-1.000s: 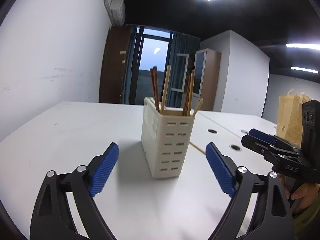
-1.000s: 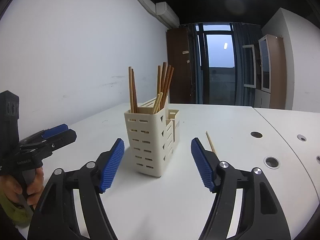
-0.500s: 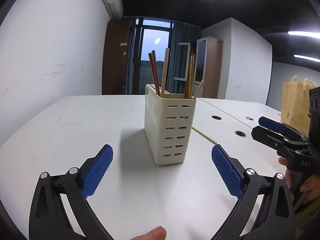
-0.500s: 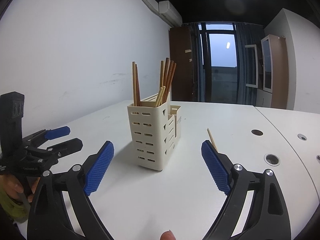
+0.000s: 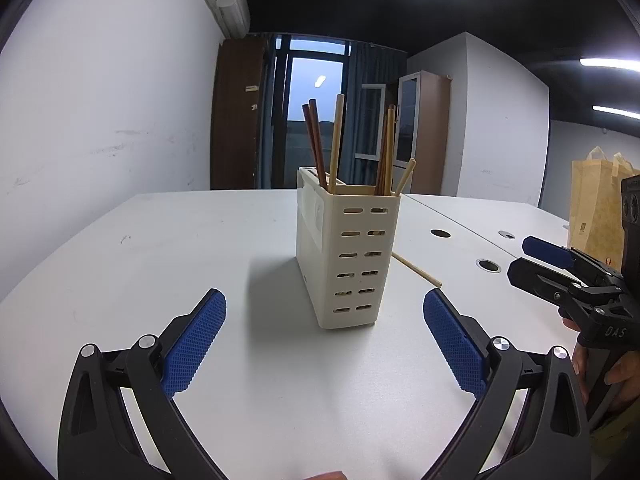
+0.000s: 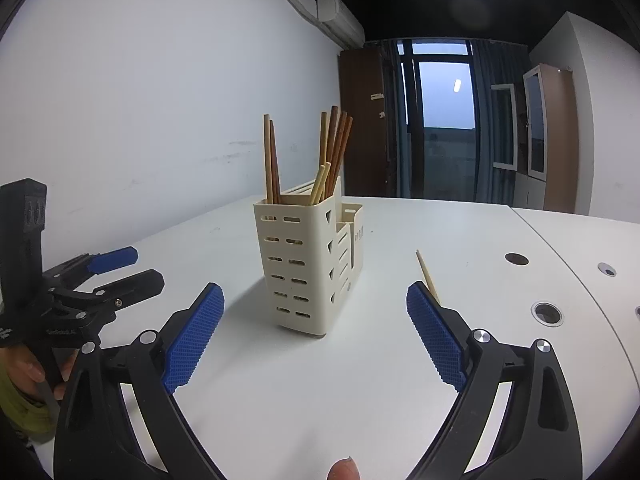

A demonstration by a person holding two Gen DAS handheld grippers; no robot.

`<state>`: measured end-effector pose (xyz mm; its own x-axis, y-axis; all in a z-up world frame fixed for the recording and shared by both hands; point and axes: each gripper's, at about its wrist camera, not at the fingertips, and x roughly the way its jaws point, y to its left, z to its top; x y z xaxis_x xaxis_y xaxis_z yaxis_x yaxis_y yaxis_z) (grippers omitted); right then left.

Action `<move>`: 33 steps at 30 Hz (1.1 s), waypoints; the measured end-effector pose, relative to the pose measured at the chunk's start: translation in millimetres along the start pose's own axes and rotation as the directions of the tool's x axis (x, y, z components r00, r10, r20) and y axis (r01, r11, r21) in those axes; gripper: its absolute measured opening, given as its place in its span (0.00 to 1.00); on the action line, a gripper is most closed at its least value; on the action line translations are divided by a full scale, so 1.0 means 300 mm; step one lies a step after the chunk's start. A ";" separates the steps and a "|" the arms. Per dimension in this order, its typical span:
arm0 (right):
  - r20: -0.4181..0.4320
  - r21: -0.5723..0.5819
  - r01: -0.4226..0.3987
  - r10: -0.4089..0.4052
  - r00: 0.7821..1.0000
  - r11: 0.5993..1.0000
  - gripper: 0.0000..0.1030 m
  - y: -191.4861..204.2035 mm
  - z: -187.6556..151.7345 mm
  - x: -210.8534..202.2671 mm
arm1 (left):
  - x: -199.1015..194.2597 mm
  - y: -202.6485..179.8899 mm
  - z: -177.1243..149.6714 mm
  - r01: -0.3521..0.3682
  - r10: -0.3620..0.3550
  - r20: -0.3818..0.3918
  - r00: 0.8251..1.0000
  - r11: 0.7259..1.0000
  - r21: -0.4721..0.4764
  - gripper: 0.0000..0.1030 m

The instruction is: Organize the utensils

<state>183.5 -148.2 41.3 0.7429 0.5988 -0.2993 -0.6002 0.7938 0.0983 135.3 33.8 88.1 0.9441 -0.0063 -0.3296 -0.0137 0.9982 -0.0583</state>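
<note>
Holder: a cream slotted utensil holder (image 5: pixel 347 256) stands upright on the white tabletop (image 5: pixel 168 248), in front of both grippers and touched by neither.
Chopsticks stored: several wooden chopsticks (image 5: pixel 337 140), light and dark, stand upright in its tall compartment, ends out for easy reach; the lower side compartment (image 6: pixel 354 236) looks empty, though its inside is mostly hidden.
Stray piece: one light chopstick (image 5: pixel 416 269) lies flat on the tabletop just beside the holder, on the right gripper's side, so judged the item left to put away.
Left gripper (image 5: pixel 325 332): fingers spread wide, nothing between them, aimed at the holder's narrow face.
Right gripper (image 6: pixel 315 330): fingers have just been opening, now released and empty; the stray chopstick's near end sits just behind its right fingertip.
Surroundings: cable holes (image 6: pixel 546 314) in the tabletop, a paper bag (image 5: pixel 596 204) at the far edge, well apart.
In the way: nothing blocks the stray chopstick; lying flat, it probably needs a low pinch.
</note>
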 end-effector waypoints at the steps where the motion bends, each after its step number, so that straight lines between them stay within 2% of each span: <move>1: -0.002 0.000 -0.001 0.001 1.000 1.000 0.91 0.000 -0.001 0.001 | 0.000 -0.002 -0.001 0.000 0.000 0.000 1.000 1.000 0.003 0.94; 19: -0.006 -0.007 -0.004 0.004 1.000 1.000 0.91 0.003 -0.008 0.002 | -0.012 -0.025 -0.010 -0.008 0.008 -0.002 1.000 0.999 0.042 0.94; 33: -0.012 -0.011 -0.004 0.004 1.000 1.000 0.91 0.005 -0.013 0.006 | -0.008 -0.029 -0.009 0.008 -0.007 -0.018 1.000 0.999 0.039 0.94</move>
<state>182.9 -146.4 37.3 0.7369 0.6006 -0.3102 -0.6064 0.7901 0.0894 132.2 25.0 86.8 0.9380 -0.0147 -0.3464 0.0066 0.9997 -0.0246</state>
